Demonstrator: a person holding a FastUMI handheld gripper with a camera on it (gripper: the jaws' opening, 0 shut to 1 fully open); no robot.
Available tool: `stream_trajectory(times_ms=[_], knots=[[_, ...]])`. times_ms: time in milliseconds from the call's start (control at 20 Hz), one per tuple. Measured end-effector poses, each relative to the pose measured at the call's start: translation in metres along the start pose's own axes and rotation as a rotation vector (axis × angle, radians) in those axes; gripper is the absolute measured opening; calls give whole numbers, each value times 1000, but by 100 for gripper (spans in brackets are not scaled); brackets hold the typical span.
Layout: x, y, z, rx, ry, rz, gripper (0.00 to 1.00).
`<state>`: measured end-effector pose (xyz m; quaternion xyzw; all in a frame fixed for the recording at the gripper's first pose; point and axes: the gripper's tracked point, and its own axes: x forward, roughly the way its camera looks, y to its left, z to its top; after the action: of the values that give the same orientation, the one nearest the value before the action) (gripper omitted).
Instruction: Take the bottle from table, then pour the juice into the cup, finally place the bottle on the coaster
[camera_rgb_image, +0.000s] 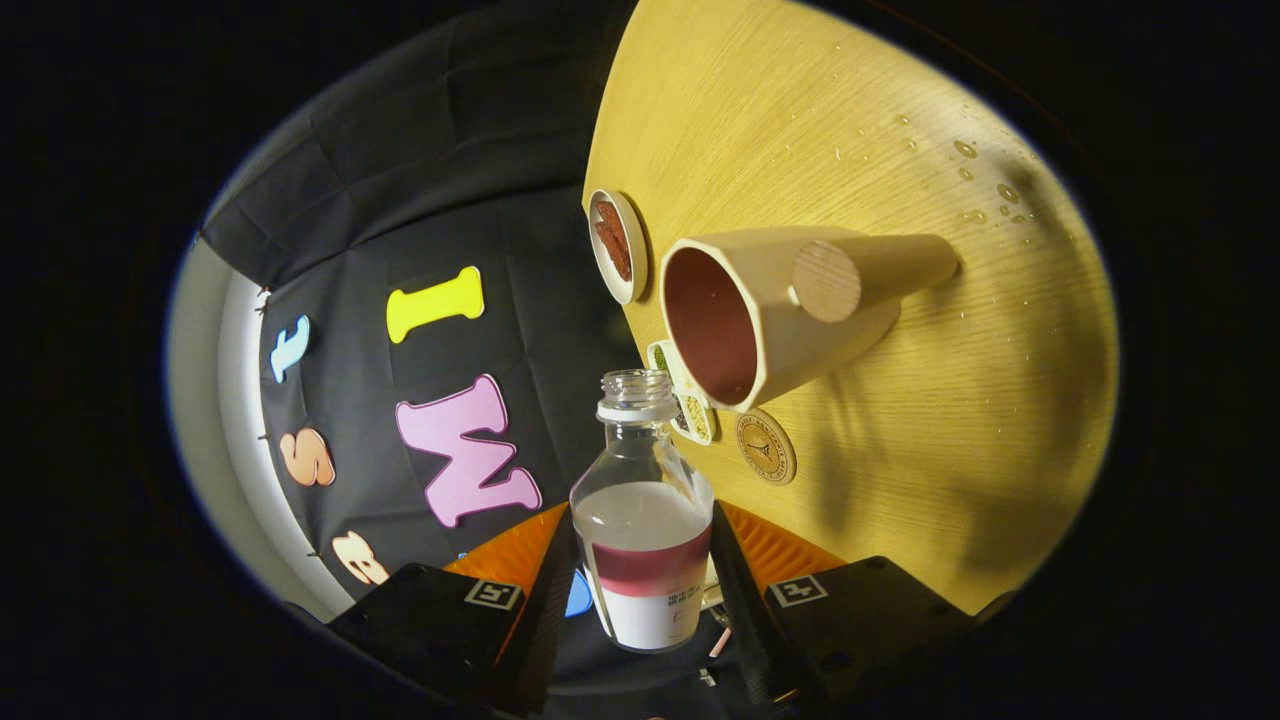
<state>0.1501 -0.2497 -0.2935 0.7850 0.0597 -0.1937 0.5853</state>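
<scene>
My gripper (642, 575) is shut on a clear glass bottle (645, 520), both fingers pressing on its labelled lower body. The bottle has no cap, and a band of red juice lies in it above the white label. The view is rolled, so the wooden table (900, 420) stands nearly on edge and the bottle is tipped relative to it. The bottle's open mouth sits just beside the rim of the beige cup (760, 310), which has a round wooden handle and a reddish inside. A round brown coaster (766, 446) lies on the table right next to the cup's rim, beyond the fingers.
A small white dish (617, 245) holding red-brown pieces sits on the table past the cup. A patterned card or mat (690, 408) lies partly behind the bottle's neck. Droplets (985, 180) spot the table's far part. The table edge runs just beside the bottle.
</scene>
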Motion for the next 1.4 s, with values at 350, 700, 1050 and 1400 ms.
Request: stream_trajectory(times_ms=[350,700,1050,1400], knots=[[3,-4,2,71,-10,-29,74],[1,-3,4,124,-3,-52,75],[4,-4,2,159,3,-89,74],[2,-3,4,205,8,-115,75]])
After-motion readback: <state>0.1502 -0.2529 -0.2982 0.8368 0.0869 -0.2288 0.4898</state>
